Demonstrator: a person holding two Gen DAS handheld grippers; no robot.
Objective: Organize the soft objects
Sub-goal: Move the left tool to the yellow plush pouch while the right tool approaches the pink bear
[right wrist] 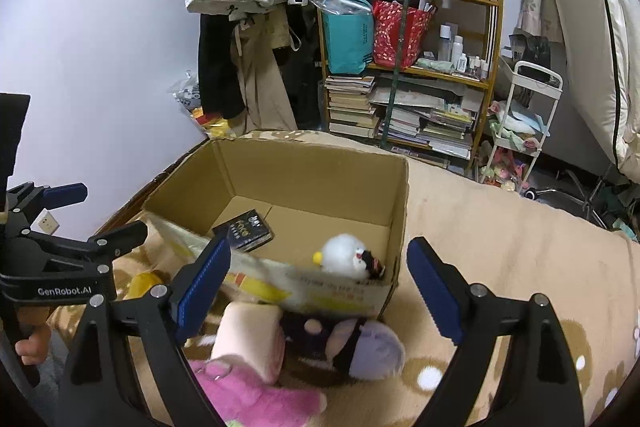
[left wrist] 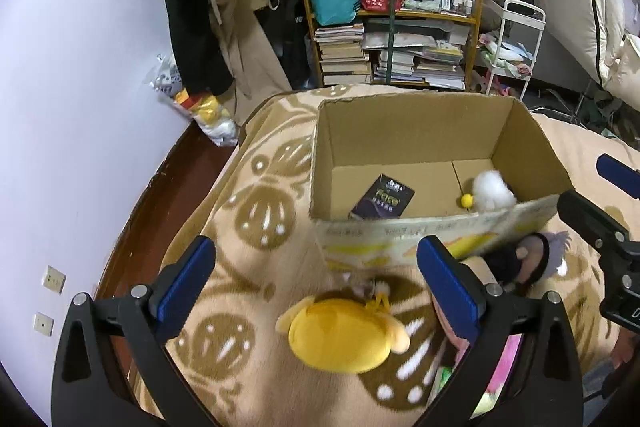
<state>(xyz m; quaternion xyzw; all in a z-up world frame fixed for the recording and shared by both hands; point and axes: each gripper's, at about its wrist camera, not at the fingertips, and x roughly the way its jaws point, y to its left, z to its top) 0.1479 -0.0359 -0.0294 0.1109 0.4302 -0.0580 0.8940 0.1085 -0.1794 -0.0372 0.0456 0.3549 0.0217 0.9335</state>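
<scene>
The left gripper [left wrist: 316,279] has its fingers [left wrist: 188,279] spread wide, with nothing pressed between them. It hangs above the yellow plush [left wrist: 344,335], which lies on the beige blanket [left wrist: 248,211] just in front of the cardboard box [left wrist: 400,147]. The right gripper [right wrist: 320,287] is also released, its blue pads wide apart and empty. Below it lie three more soft things close together: a pale pink plush [right wrist: 248,339], a purple and black plush [right wrist: 360,343] touching the near wall of the box, and a bright pink plush [right wrist: 260,395] nearest to the camera.

Inside the box a white fluffy plush [right wrist: 344,257] already lies at the near wall, in the corner on the right-gripper side, and a dark small box [right wrist: 244,231] lies flat on the bottom, apart from it.

I judge that all these toys are light, soft and easy to squeeze, and nothing here is fragile. The fabric looks fuzzy, so it should not slip on the ribbed pads, but a shallow pinch on a thin ear or a loop may stretch it or let the toy swing. The best place to take the yellow plush seems its round body, across the narrower side, with the fingers closing until the filling gives way a little. The yellow loop at its top looks too thin for a sure grip. For the purple and black plush the rounded purple end is free and faces the right gripper, so this is the easier place; its dark part lies against the cardboard.
</scene>
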